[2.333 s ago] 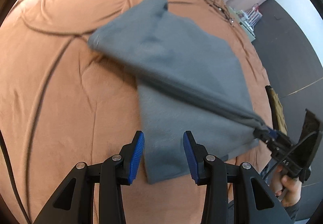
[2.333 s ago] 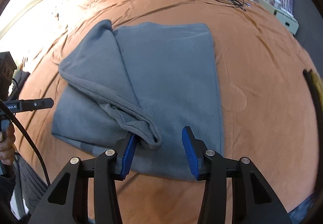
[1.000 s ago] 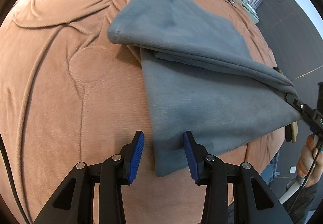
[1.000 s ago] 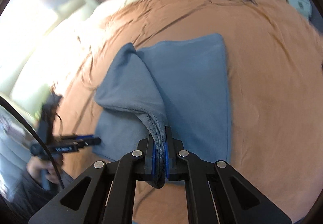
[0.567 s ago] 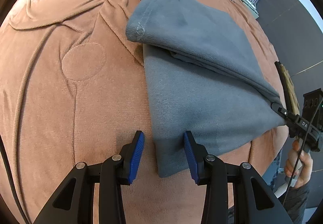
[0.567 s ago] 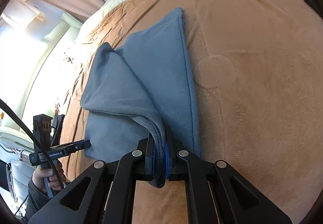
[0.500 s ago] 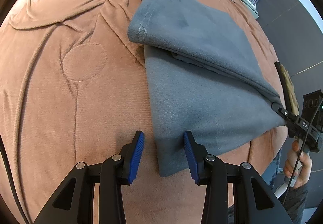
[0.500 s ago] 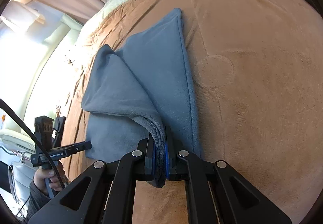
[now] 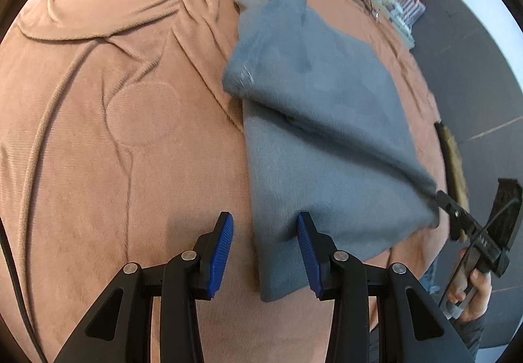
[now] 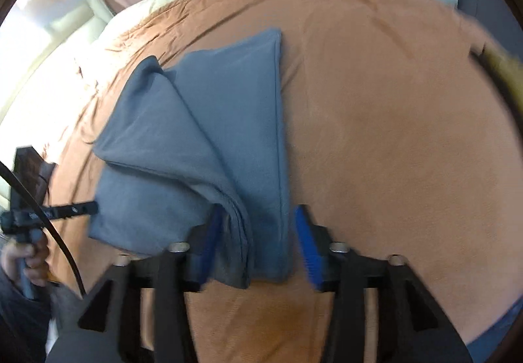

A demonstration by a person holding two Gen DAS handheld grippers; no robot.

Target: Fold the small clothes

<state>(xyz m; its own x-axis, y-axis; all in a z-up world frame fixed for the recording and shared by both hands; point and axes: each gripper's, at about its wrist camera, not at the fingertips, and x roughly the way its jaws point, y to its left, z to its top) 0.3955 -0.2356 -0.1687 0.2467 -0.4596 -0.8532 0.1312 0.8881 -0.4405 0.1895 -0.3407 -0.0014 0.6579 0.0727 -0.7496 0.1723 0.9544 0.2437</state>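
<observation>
Right gripper [image 10: 256, 242] just spread, releasing grey garment [image 10: 202, 147] | long axis runs away | left gripper [image 9: 264, 248] fingers spread

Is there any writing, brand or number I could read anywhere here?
None can be read.
Small white marks on the right claw handle: too blurred.
White print on the left claw handle: too blurred.
The grey cloth and the brown bedspread: no writing.

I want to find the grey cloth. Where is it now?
The grey cloth lies half folded on the brown bedspread, left of centre in the right wrist view, its near corner between the open jaws of the right gripper.
</observation>
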